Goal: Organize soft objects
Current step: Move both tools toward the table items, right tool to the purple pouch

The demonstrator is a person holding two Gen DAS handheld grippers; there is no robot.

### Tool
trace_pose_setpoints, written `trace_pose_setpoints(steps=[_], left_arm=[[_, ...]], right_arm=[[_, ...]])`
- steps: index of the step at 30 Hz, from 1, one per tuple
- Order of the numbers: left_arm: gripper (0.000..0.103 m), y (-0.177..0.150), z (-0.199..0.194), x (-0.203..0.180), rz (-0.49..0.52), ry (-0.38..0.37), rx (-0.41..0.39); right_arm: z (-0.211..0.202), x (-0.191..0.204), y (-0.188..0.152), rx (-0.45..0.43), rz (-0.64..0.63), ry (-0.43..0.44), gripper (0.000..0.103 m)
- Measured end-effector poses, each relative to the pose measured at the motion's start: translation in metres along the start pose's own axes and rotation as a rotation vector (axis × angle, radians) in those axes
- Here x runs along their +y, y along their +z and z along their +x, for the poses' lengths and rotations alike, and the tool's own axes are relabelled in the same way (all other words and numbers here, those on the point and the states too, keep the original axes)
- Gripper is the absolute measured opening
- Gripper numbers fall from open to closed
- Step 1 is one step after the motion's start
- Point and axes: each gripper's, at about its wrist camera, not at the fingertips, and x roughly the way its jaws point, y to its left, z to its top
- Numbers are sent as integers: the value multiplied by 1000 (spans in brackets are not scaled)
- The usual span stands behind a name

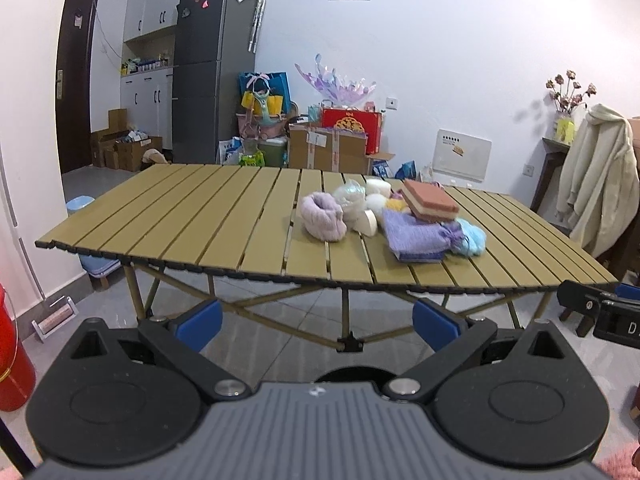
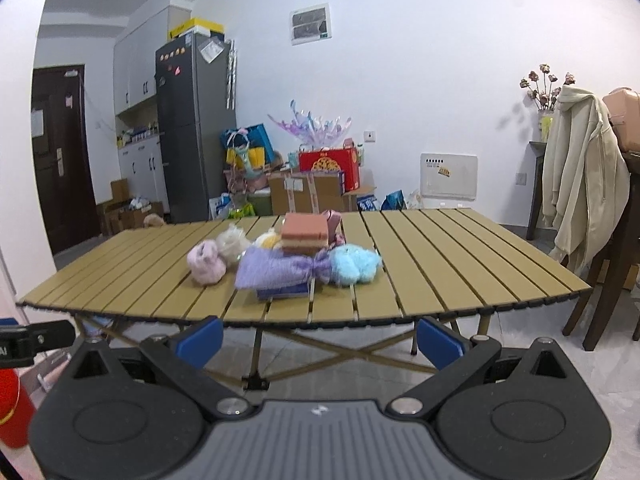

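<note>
A pile of soft things lies on the slatted folding table (image 1: 200,220) (image 2: 440,264). It holds a lilac fluffy roll (image 1: 323,217) (image 2: 207,264), a purple drawstring pouch (image 1: 414,232) (image 2: 280,269), a pink and cream sponge block (image 1: 430,201) (image 2: 304,233), a light blue fluffy ball (image 1: 472,237) (image 2: 355,264) and white puffs (image 1: 352,200) (image 2: 232,243). My left gripper (image 1: 317,326) is open, held before the table's near edge with nothing between its blue pads. Likewise open and empty, my right gripper (image 2: 319,340) hangs short of the near edge.
A grey fridge (image 1: 212,68) and stacked boxes and bags (image 1: 328,140) stand behind the table. A chair with a cream coat (image 2: 580,184) is at the right. A red bucket (image 1: 12,356) sits on the floor at the left.
</note>
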Motion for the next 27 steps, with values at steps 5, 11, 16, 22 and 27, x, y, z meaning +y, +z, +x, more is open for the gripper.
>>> trace_pose_setpoints(steps=[5, 11, 16, 22, 27], left_arm=[[103, 10, 22, 0, -17, 11, -14], [103, 18, 49, 0, -35, 27, -20], [103, 23, 74, 6, -56, 39, -15], [103, 32, 107, 11, -56, 48, -2], [103, 40, 131, 17, -49, 58, -7]], right_arm=[[25, -6, 8, -32, 23, 15, 103], [58, -6, 14, -65, 28, 31, 103], [87, 0, 15, -97, -5, 22, 103], [129, 2, 19, -103, -10, 4, 103], [173, 7, 23, -83, 16, 36, 103]])
